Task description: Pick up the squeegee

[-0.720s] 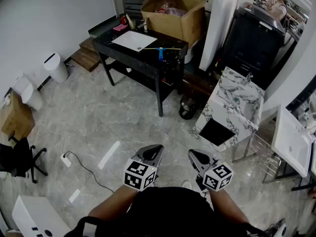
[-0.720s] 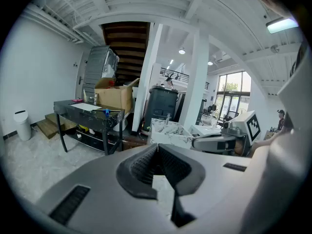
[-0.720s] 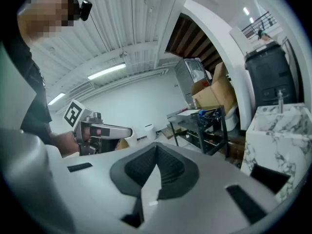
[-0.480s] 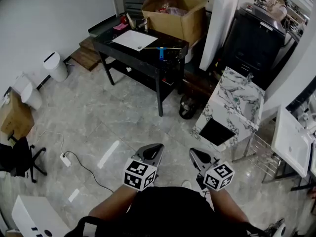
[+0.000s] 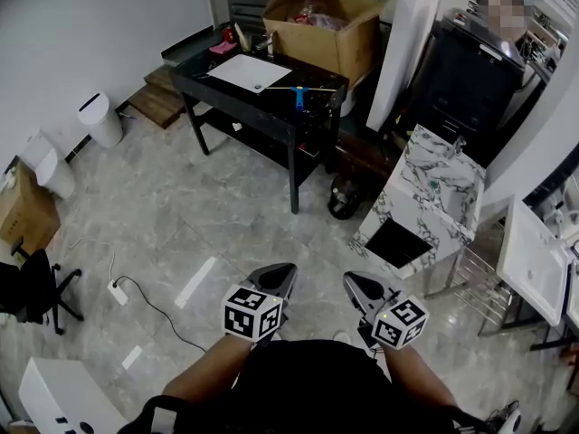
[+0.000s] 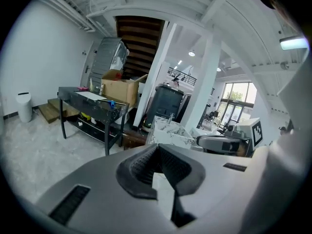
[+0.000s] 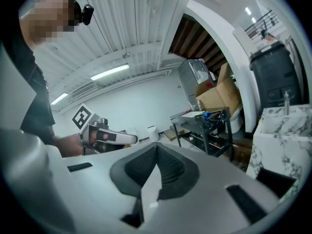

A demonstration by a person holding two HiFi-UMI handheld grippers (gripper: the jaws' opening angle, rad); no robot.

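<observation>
The squeegee [image 5: 297,95], a thin bar with a blue handle, lies on the black table [image 5: 226,89] across the room; it shows small as the squeegee [image 6: 111,103] and squeegee [image 7: 207,115] in the gripper views. My left gripper [image 5: 288,268] and right gripper [image 5: 347,278] are held side by side close to my body, far from the table. On both, the jaws meet at the tips with nothing between them, seen at the left gripper [image 6: 157,145] and right gripper [image 7: 156,144].
A white sheet [image 5: 246,73] and a cardboard box [image 5: 321,25] sit on and behind the table. A marble-patterned cabinet [image 5: 425,197] stands right, a dark pot [image 5: 343,197] beside the table leg. White bin [image 5: 101,122], office chair [image 5: 32,292] and power strip [image 5: 120,292] lie left.
</observation>
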